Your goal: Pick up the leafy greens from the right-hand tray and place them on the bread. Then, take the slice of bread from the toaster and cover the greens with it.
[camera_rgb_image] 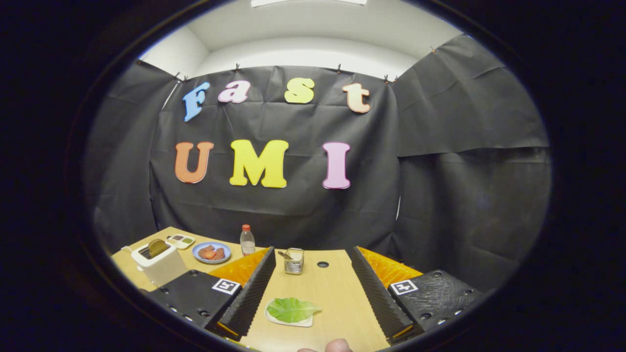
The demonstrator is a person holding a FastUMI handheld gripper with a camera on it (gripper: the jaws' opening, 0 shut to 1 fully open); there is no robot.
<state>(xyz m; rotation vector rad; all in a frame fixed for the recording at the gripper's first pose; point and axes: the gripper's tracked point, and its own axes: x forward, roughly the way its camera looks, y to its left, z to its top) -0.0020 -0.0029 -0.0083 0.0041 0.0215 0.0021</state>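
At the very near edge a fingertip (pixel 338 346) of a person shows, rounded and smooth, just before the pale wooden worktop (pixel 337 298). The claw (pixel 310 313) stands wide apart, holding nothing; its two fingers (pixel 249 293) are long wedge-shaped slabs with ribbed, sawtooth inner faces, and each carries a small square printed marker on its matte outer block. Between the fingers, closer to the left one and apart from both, lies the leafy green (pixel 292 309): a flat, crinkled leaf with pale veins, resting on a small white tray (pixel 288 321) with rounded corners, the leaf's tip reaching over the tray's right side.

Just ahead of the fingertips, in the gap between them, stands a small clear square holder (pixel 294 261) with vertical ribs and something thin leaning in it; what it is cannot be told. Beside it to the right is a dark round hole (pixel 323 264) in the worktop.

Beyond the left finger sits a boxy white toaster (pixel 160 264) with a tan, round-topped slice of bread (pixel 157 247) standing up in its slot. Behind it lies a small pale tray (pixel 181 240) with little dishes, then a round blue plate (pixel 211 253) bearing reddish pieces, and a clear plastic bottle (pixel 247 240) with a red cap. Creased black cloth hangs behind everything.
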